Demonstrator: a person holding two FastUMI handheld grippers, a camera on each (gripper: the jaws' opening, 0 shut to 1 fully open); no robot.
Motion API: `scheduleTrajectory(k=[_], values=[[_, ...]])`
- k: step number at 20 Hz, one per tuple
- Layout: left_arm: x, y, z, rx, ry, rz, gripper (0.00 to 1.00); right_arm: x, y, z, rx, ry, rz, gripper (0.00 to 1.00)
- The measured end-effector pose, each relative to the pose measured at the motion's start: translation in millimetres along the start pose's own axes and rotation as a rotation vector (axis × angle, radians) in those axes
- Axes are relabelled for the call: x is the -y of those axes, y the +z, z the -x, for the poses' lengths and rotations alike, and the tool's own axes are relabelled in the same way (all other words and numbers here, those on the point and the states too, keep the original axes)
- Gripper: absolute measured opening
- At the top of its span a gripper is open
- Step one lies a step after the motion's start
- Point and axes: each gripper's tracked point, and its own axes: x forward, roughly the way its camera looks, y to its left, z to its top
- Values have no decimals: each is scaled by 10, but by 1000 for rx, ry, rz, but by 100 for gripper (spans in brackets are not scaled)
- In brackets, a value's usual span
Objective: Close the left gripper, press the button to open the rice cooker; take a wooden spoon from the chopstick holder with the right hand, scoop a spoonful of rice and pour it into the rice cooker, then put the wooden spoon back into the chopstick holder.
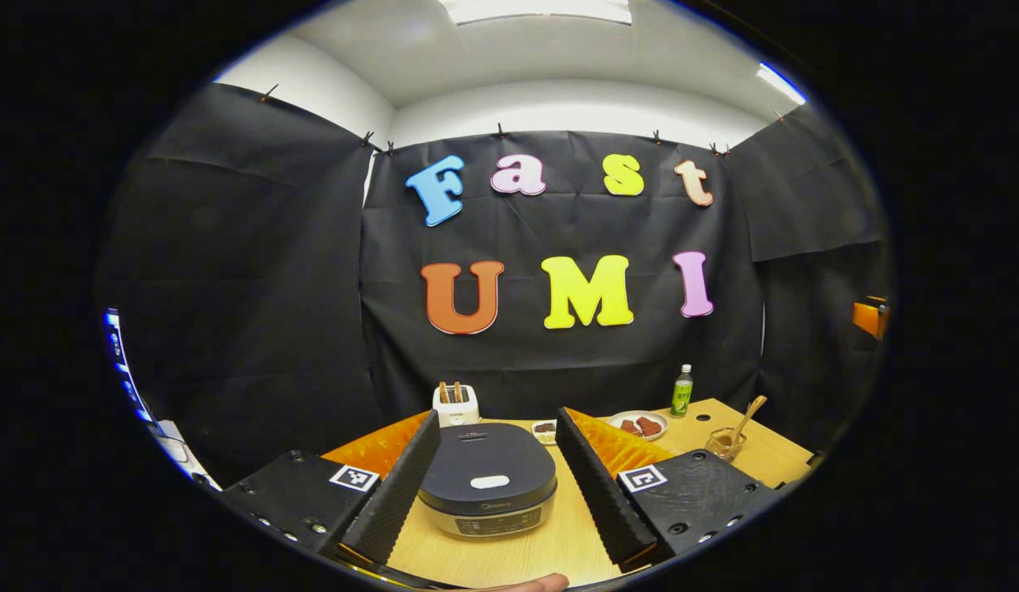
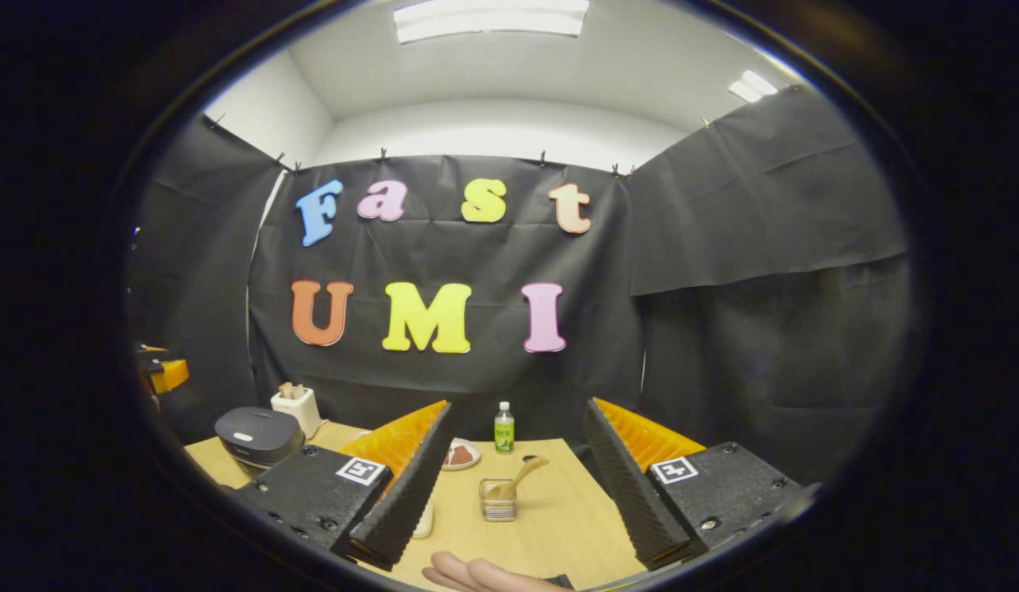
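Gaping wide at the bottom of the left gripper view, the left claw [image 1: 497,493] frames the closed rice cooker [image 1: 487,487], a rounded dark-lidded pot with a pale oval button on the wooden tabletop [image 1: 558,543]; its front lettering is too small to read. The right claw [image 2: 517,501] stands equally open around the clear ribbed chopstick holder [image 2: 497,499], low centre, the wooden spoon [image 2: 517,478] leaning inside.

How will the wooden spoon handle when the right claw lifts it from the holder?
The wooden spoon looks stiff and probably light. It leans loosely in the clear holder, so it may pivot when gripped. The small holder could tip or slide if the spoon drags its rim.
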Motion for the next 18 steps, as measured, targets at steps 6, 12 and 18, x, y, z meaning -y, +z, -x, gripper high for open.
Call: scheduleTrajectory(k=[6,12,18], values=[[-16,-457,-317,-128,-30,17,50,-30,-140,-29,-11,48,-13,100],[-38,-943,-619,-267,-21,24,0,9,-327,-79,-14,44,9,100],[-17,-1472,-940,-442,1,42,0,8,-578,-184,-50,59,16,100]])
